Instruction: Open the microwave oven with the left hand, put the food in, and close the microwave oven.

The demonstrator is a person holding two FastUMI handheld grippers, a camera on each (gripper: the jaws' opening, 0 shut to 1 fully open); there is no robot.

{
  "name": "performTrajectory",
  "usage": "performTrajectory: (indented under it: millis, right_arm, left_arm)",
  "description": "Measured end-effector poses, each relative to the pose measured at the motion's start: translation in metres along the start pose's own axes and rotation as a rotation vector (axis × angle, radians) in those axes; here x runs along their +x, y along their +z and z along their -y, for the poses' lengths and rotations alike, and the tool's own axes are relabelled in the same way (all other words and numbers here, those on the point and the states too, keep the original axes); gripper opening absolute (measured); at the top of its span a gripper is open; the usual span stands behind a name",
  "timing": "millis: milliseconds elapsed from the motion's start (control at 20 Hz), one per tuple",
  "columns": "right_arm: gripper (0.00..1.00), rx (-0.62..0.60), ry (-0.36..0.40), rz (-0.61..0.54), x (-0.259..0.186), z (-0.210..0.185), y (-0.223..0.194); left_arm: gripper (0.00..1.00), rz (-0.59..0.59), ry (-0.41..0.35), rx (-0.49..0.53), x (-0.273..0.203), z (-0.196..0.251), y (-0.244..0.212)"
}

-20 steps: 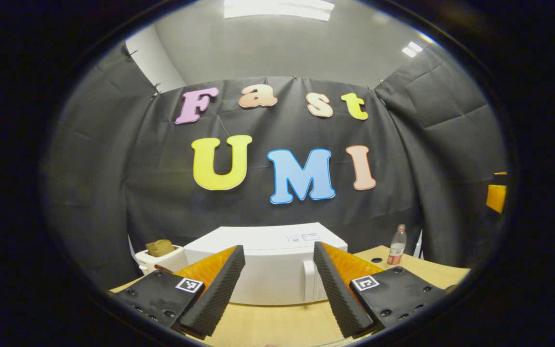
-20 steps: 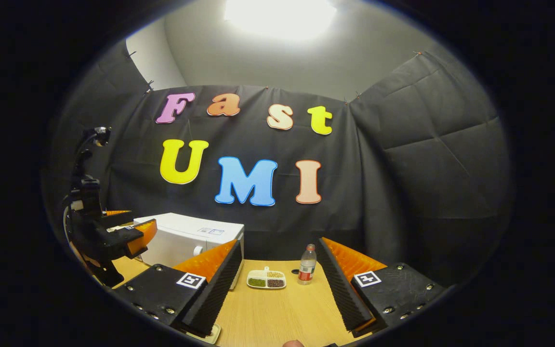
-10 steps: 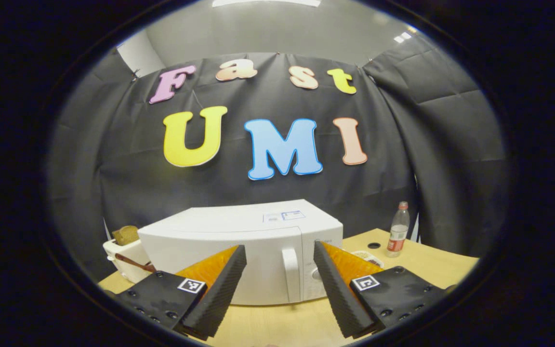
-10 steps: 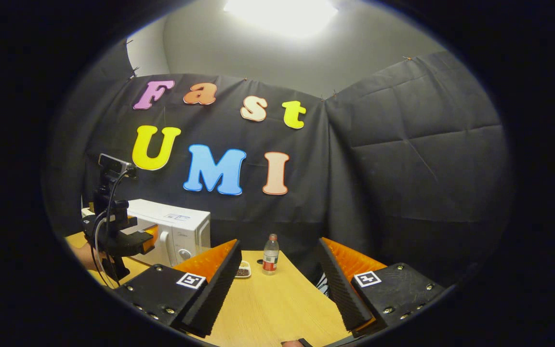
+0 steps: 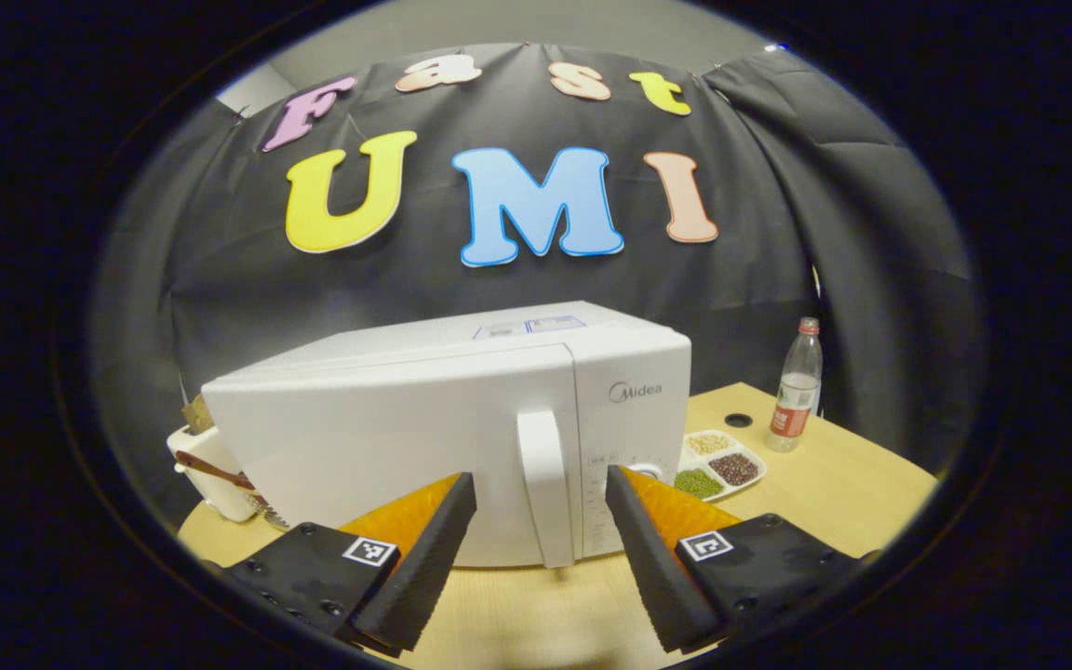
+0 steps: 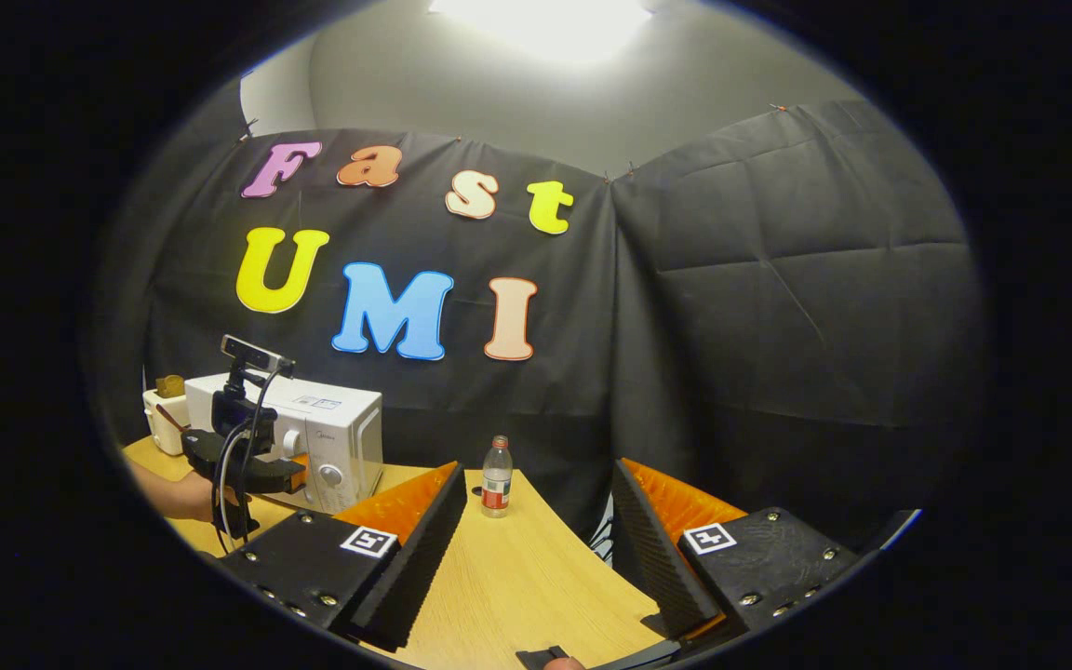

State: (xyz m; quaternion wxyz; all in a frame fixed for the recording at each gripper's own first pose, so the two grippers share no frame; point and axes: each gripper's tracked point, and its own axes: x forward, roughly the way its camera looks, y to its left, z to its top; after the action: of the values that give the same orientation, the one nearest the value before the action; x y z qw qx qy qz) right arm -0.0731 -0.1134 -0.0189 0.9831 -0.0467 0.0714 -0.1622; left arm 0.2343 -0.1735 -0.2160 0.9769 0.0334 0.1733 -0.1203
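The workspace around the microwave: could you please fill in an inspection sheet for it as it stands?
Surface: light wooden table, with a small round hole near the bottle.
Job's things: white microwave, door shut, handle upright; divided food tray of beans beside it.
Clutter: plastic bottle; white toaster holding bread.
Grippers: left gripper open, fingers either side of the handle, not touching it; right gripper open, empty.
Cables: black cable looped on the left gripper, seen in the right gripper view.
Surroundings: black cloth wall, ceiling light.
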Motion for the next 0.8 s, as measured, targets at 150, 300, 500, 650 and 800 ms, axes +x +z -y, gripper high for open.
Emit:
performTrajectory:
  millis: [150,300,500,650,800]
  right_arm:
    - [0.96,-0.011,0.0,-0.014,-0.001,0.002,-0.004]
    - [0.96,-0.019,0.0,-0.018,-0.001,0.006,-0.004]
    - [0.96,-0.023,-0.001,-0.018,0.0,0.014,-0.005]
    - [0.96,-0.019,0.003,-0.023,0.002,0.017,-0.006]
    - [0.96,-0.012,0.011,-0.02,0.003,0.019,-0.006]
  left_arm:
    - [0.82,-0.017,0.004,-0.003,0.009,0.002,-0.008]
    - [0.52,-0.014,0.012,-0.001,0.018,0.002,-0.004]
    - [0.36,-0.031,0.004,-0.087,0.027,0.005,-0.006]
    - [0.25,-0.051,0.017,-0.063,0.021,0.004,-0.006]
    - [0.13,-0.057,0.027,-0.081,0.017,0.003,-0.003]
